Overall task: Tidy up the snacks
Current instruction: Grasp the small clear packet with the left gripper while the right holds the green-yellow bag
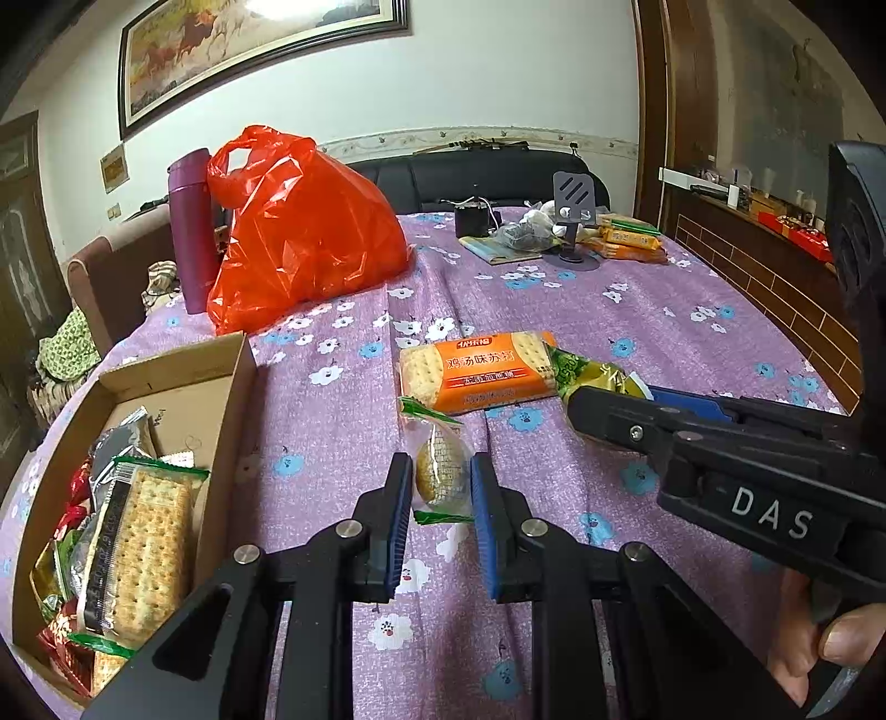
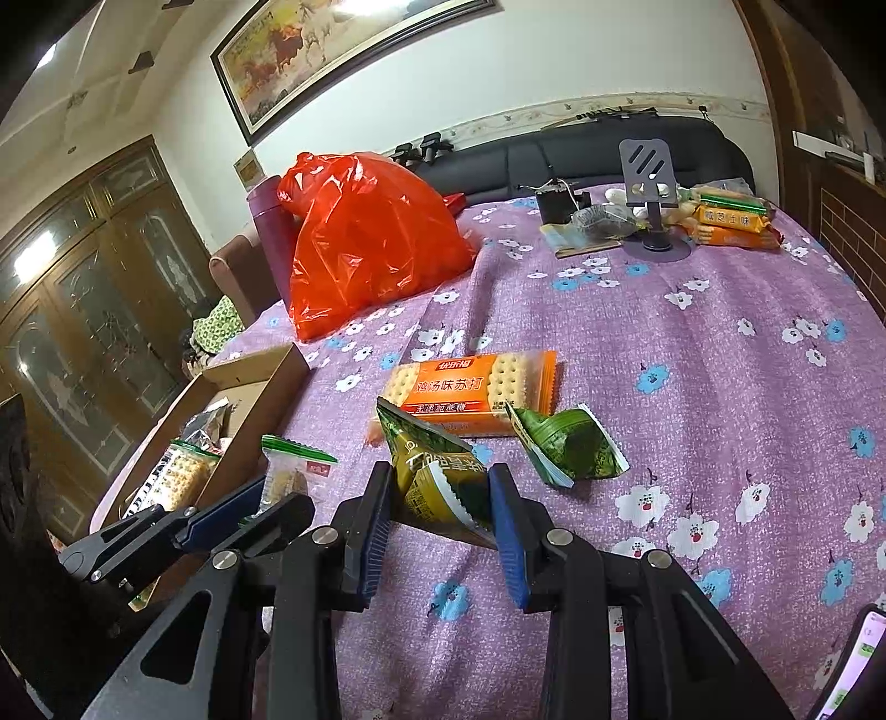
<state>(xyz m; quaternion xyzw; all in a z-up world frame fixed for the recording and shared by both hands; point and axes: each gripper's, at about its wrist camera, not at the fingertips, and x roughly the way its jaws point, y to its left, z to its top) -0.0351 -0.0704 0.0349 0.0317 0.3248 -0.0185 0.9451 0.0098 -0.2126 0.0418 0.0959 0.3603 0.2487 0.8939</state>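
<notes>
Both views are bright and evenly lit, with soft indoor light from above. Glare burns out the top of the framed painting (image 1: 260, 50) in the left view, and bright patches glint on the cabinet doors (image 2: 83, 310) and ceiling in the right. The red bag (image 1: 299, 232) shines with crumpled highlights. Shadows on the purple cloth (image 1: 637, 332) are faint, darkest beneath the claws. Fisheye bending curves the walls and door frame (image 1: 653, 111), and black corners ring each picture. Near parts look slightly soft; the orange packet (image 2: 470, 390) reads sharply, though its left end smears a little.
</notes>
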